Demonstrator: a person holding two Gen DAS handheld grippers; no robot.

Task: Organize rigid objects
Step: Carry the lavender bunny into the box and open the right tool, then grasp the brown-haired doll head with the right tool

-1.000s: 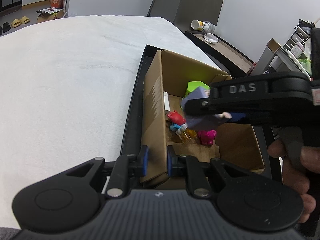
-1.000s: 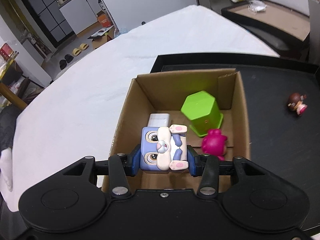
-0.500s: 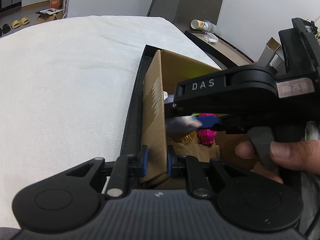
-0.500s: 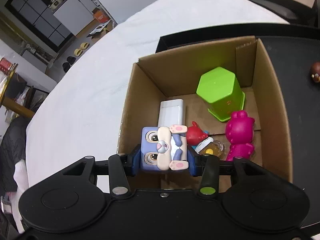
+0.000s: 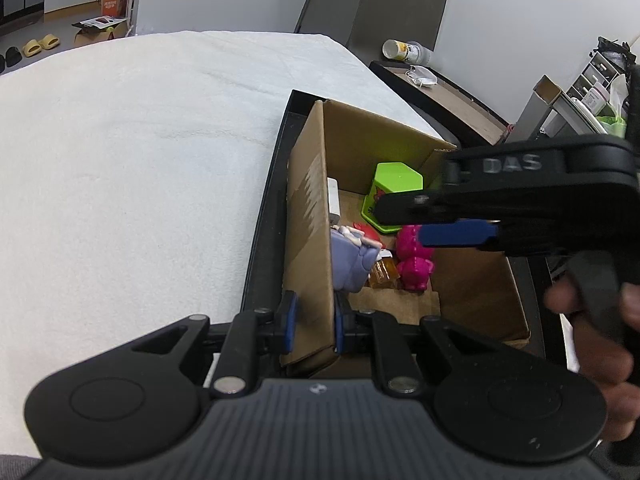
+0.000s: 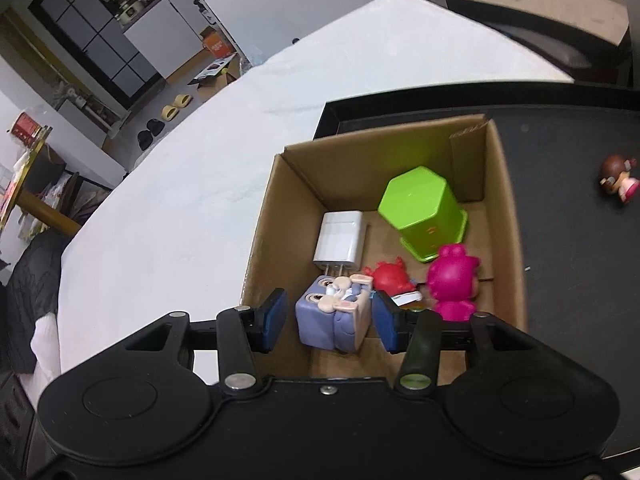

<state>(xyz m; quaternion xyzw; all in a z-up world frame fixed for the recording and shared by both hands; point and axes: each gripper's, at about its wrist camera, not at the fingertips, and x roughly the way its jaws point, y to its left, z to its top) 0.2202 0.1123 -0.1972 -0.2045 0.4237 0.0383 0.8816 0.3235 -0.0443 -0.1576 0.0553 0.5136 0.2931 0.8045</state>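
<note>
Box (image 5: pixel 308 240): my left gripper (image 5: pixel 312 316) pinches its stiff wall; right gripper (image 6: pixel 326 320) gapes, empty, over the light, hard bunny (image 6: pixel 334 316).

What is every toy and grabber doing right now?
left gripper: shut on the cardboard box wall
right gripper: open, above the box
cardboard box: open-topped, on the black tray
purple bunny cube: released, in the box
green hexagon cup: upside down in the box
pink figure: in the box
white charger: lying flat in the box
doll: outside the box, on the tray
</note>
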